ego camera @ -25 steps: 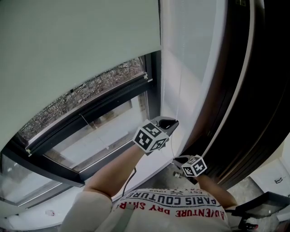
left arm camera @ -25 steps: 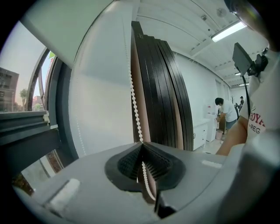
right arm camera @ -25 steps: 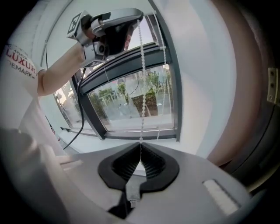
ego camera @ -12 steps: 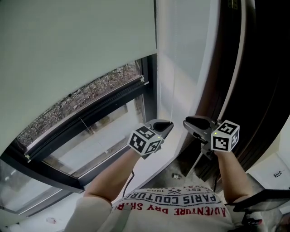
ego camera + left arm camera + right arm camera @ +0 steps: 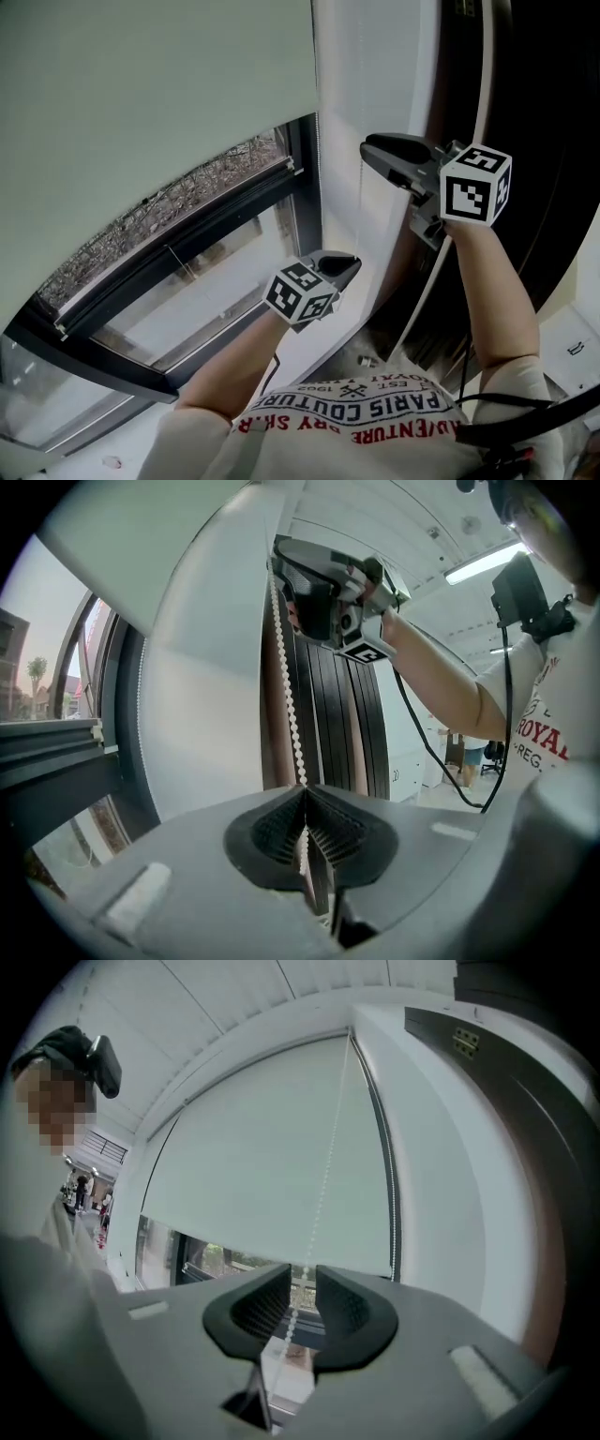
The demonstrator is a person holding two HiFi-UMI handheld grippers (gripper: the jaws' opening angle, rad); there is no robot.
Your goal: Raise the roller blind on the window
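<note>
Roller blind [image 5: 159, 112] pale green, plain, covering upper window [image 5: 183, 202].

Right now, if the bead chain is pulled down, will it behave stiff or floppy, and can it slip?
Probably floppy: the bead chain is a thin string of small beads, hanging straight only under its own weight and the left tool's shut grip. Slipping seems unlikely, since beads should catch in the ribbed pads.

2 tongs [image 5: 351, 266] [image 5: 368, 150], 1 blind [image 5: 159, 103], 1 chain [image 5: 287, 667]
</note>
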